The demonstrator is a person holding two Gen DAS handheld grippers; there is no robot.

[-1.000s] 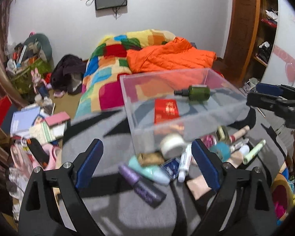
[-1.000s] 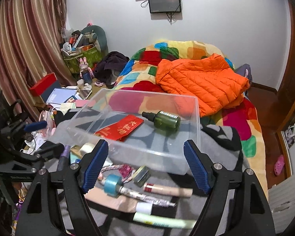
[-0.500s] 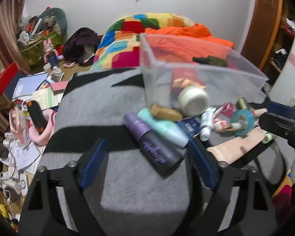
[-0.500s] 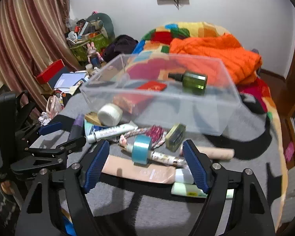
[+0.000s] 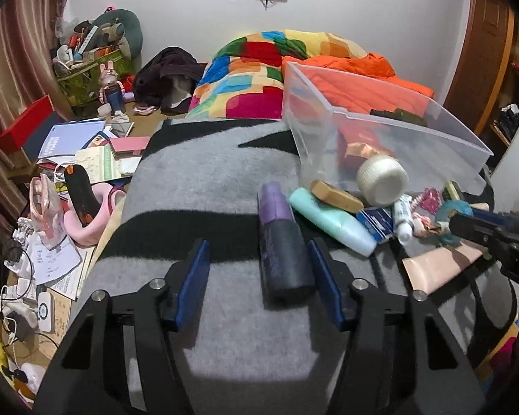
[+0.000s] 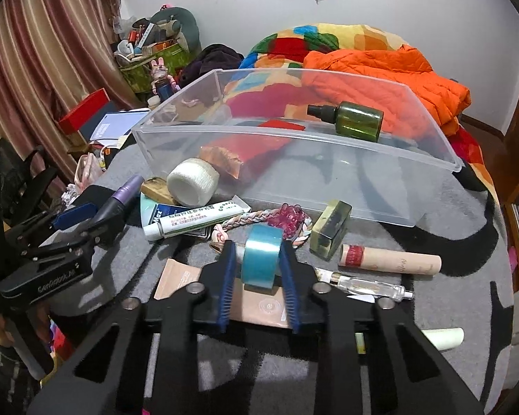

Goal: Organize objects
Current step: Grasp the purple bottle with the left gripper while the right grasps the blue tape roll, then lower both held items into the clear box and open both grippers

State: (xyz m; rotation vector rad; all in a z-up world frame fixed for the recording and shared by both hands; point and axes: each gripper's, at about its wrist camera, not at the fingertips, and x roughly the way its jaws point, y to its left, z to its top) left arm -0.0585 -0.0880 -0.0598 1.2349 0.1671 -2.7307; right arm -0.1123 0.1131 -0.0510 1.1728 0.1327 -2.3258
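A dark bottle with a purple cap (image 5: 280,249) lies on the grey blanket between the pads of my left gripper (image 5: 258,280). The jaws are closing; the right pad is at the bottle, the left pad stands off. My right gripper (image 6: 258,283) is closing on a blue tape roll (image 6: 261,259), with both pads against its flat sides. Behind the clutter stands a clear plastic bin (image 6: 294,131) holding a green bottle (image 6: 356,121) and a red envelope (image 6: 280,126). In the right wrist view the left gripper (image 6: 76,221) shows at the left.
Loose on the blanket lie a white roll (image 6: 192,181), an ointment tube (image 6: 197,219), a mint tube (image 5: 332,221), a green block (image 6: 330,228), a pink tube (image 6: 391,259) and a glass vial (image 6: 370,283). Floor clutter (image 5: 69,173) lies beyond the blanket's left edge.
Both grippers sank toward the blanket and their jaws narrowed. The left came around the purple-capped bottle; the right came down over the blue tape roll and closed on it.
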